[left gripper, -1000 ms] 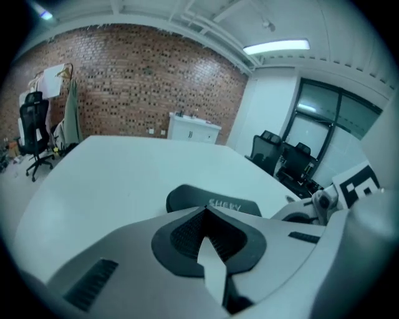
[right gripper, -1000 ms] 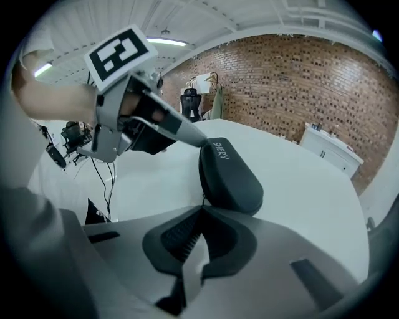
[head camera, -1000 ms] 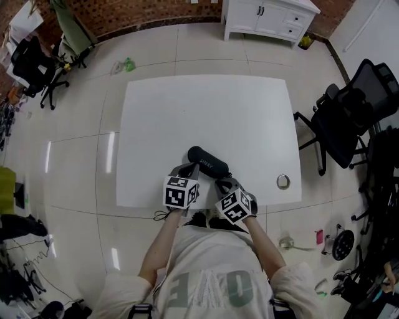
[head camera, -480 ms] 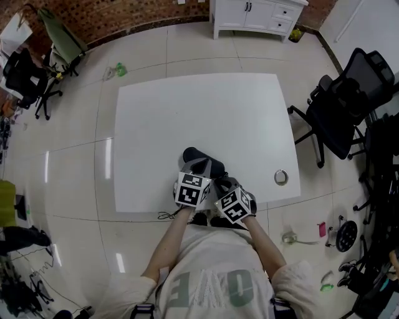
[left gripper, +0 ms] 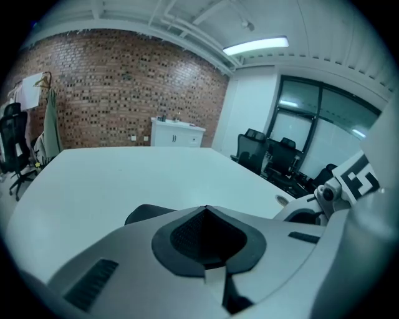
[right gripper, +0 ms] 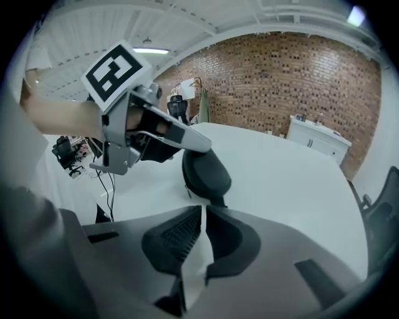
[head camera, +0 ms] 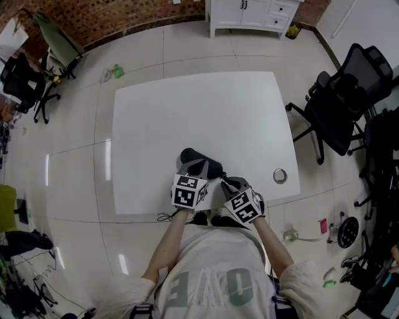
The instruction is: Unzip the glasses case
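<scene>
A black oval glasses case (head camera: 194,156) lies on the white table (head camera: 187,106) near its front edge. My left gripper (head camera: 198,168) reaches over the case's near side. In the left gripper view its jaws (left gripper: 206,210) are shut tip to tip, and the case (left gripper: 144,214) shows just behind them on the left. My right gripper (head camera: 228,183) is at the case's right end. Its jaws (right gripper: 204,210) are shut to a thin slit, the case (right gripper: 206,173) lies right beyond the tips, and the left gripper (right gripper: 201,144) rests along the case's top. I cannot see the zipper pull clearly.
A small metal ring (head camera: 280,176) sits on the table at the front right. A black office chair (head camera: 341,103) stands to the right, a white cabinet (head camera: 246,11) at the far wall, and more chairs (head camera: 25,73) at the left. The table's front edge is just under the grippers.
The left gripper has moved right and in over the case. In the last half second the right gripper has shifted a little to the right. The case has stayed put.
</scene>
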`<act>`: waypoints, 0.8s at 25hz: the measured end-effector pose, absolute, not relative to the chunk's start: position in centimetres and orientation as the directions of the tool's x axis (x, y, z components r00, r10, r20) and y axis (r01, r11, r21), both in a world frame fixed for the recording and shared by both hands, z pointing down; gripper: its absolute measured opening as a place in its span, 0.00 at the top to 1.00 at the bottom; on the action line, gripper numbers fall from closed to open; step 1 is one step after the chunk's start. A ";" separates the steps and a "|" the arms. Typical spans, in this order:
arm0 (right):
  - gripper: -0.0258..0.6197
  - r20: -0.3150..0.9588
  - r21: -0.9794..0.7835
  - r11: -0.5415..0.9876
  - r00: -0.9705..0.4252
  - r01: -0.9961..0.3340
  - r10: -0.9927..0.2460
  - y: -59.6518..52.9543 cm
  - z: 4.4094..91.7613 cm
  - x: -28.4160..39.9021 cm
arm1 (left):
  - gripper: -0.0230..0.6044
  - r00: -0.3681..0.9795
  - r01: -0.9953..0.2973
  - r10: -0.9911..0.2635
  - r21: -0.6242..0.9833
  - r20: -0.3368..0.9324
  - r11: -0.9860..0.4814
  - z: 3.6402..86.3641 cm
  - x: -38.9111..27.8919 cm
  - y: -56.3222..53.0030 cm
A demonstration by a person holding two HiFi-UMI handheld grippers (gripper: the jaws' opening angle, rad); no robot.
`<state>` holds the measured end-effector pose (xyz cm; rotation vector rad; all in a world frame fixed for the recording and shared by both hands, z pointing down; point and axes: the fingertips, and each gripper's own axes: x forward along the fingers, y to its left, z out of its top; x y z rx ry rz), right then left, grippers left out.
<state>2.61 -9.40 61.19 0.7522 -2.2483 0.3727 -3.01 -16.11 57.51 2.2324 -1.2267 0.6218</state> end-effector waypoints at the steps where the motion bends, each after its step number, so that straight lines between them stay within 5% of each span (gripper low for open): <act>1: 0.96 0.708 -0.051 0.784 -0.576 -0.619 -0.409 -9.0 61.3 1.7 | 0.96 0.489 -0.861 -0.623 0.222 0.610 -0.459 57.5 -2.9 -16.1; 6: 0.84 0.733 -0.063 0.742 -0.536 -0.667 -0.419 -9.0 62.4 -0.6 | 0.96 0.513 -0.847 -0.599 0.252 0.615 -0.467 57.5 -2.7 -16.4; 14: 0.85 0.753 0.024 0.650 -0.414 -0.759 -0.511 -9.6 62.6 -1.9 | 0.96 0.551 -0.823 -0.560 0.290 0.619 -0.489 57.3 -2.9 -16.8; 20: 0.92 0.750 -0.193 0.400 -0.397 -0.896 -0.529 -10.3 63.3 -1.5 | 0.96 0.583 -0.797 -0.536 0.301 0.611 -0.524 57.4 -3.0 -16.7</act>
